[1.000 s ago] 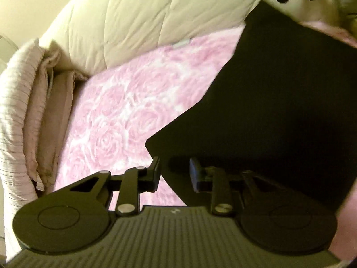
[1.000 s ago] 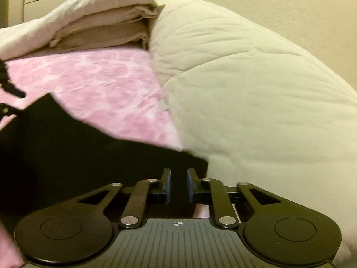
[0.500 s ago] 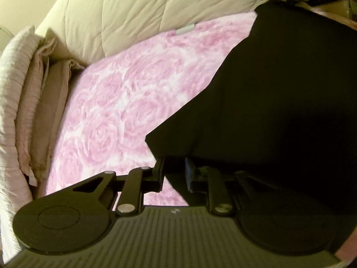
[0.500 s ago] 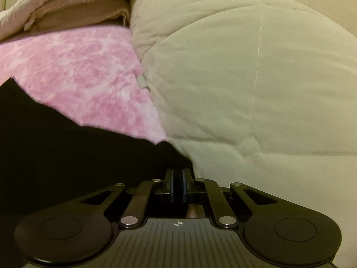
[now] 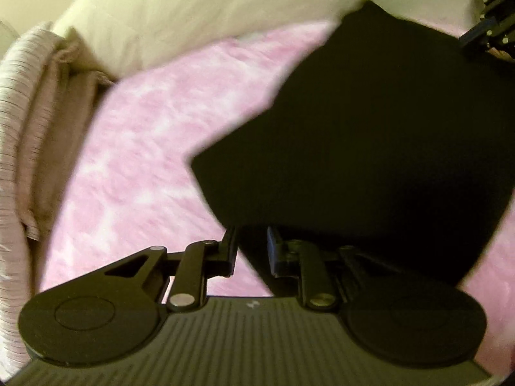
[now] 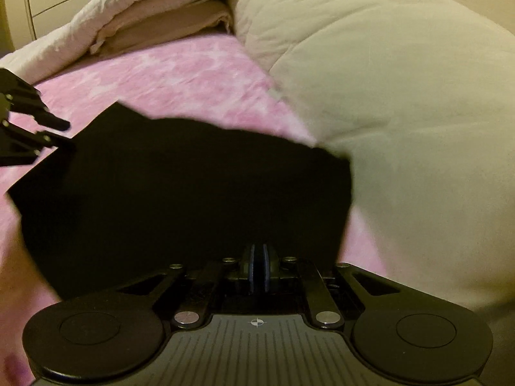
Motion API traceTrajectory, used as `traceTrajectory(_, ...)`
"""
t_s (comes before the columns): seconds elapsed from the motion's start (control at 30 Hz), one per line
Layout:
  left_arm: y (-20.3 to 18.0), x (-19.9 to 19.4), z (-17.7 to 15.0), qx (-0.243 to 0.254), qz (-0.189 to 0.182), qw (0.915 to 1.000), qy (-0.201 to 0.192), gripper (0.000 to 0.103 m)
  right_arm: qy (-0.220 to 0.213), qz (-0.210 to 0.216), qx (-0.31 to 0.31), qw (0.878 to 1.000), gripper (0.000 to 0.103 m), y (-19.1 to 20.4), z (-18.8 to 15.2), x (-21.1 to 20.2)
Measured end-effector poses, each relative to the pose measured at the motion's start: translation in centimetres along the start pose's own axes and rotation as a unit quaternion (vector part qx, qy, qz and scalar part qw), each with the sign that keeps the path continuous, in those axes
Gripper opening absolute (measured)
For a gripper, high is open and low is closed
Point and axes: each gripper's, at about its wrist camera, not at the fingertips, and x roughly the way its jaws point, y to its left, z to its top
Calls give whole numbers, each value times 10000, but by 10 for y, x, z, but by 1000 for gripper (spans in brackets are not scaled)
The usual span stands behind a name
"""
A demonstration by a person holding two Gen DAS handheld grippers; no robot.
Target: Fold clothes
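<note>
Since the earlier frame the left gripper (image 5: 251, 247) has been spreading its fingers wider, now standing released around the near edge of the black cloth (image 5: 370, 148). The right gripper (image 6: 257, 267) has been closing and is now clenching the cloth's edge. The cloth is lying spread, dark and featureless, over the pink sheet (image 5: 145, 148), beside the cream comforter (image 6: 402, 112) and folded blankets (image 6: 161, 22).
</note>
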Motion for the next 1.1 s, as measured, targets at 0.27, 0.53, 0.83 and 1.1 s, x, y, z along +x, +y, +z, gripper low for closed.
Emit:
traceTrajectory(0.27,-13,-32,-19,-166,-113,9997,-105,10,29,-1,221,9998,7,20,-22,-37)
traceTrajectory(0.53,-61,-46,-50,337,-351,9988,-94,1,427,-31,347,9985,7,34,-47,-43)
traceTrajectory(0.83,-76,-67,-35,241,-474,9984,-188,12,-107,525,275,9982,8,78,-15,-58)
traceTrajectory(1.1,-85,-60,-35,204,-488,9986,1,17,-62,491,-202,9986,9,83,-23,-57)
